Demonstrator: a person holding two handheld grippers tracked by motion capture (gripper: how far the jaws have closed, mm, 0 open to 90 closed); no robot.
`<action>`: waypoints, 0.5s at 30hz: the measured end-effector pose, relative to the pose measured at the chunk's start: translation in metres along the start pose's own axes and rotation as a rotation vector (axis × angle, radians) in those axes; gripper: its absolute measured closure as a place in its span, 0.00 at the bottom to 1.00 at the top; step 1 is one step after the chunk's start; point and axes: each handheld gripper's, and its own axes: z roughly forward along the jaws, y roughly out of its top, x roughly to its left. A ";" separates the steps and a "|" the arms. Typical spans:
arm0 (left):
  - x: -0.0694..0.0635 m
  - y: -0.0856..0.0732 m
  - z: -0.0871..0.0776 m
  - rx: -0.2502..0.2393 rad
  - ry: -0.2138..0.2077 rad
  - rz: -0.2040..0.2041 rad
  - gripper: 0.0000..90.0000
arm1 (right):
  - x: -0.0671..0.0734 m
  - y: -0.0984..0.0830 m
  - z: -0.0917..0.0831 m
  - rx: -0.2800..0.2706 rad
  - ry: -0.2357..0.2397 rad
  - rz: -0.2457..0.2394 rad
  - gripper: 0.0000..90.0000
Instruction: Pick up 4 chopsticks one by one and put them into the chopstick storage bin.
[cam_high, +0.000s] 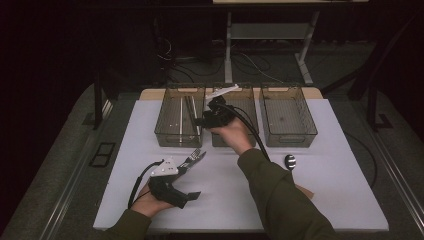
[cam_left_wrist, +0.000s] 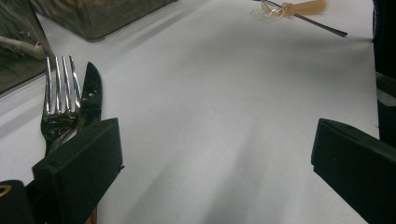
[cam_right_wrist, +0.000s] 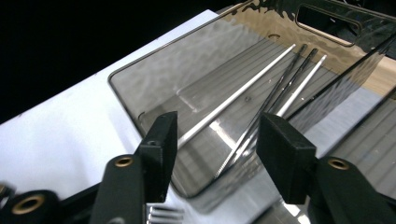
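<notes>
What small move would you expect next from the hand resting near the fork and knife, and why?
Probably the left gripper should shift sideways toward the shiny metal fork and dark serrated knife and close on one. Its jaws stand open with bare white table between them, the cutlery lying beside one jaw. The right gripper, jaws open and holding nothing, hovers over the left smoky clear plastic bin holding thin chopsticks.

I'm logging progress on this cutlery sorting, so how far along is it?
Done: thin chopstick-like sticks lie in the left bin. In hand: the right gripper hangs open above the bins with nothing between its jaws; the left gripper sits open on the table. Left: the fork and knife beside it, plus a spoon at the right.
</notes>
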 end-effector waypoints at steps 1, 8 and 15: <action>0.000 0.000 0.000 0.001 0.000 0.000 0.00 | -0.001 -0.001 -0.004 0.001 0.008 -0.007 0.52; -0.001 0.000 0.001 0.004 0.002 -0.002 0.00 | -0.004 -0.014 -0.029 -0.001 0.040 -0.041 0.46; -0.001 0.000 0.001 0.012 0.003 0.000 0.00 | -0.010 -0.032 -0.054 -0.002 0.060 -0.061 0.45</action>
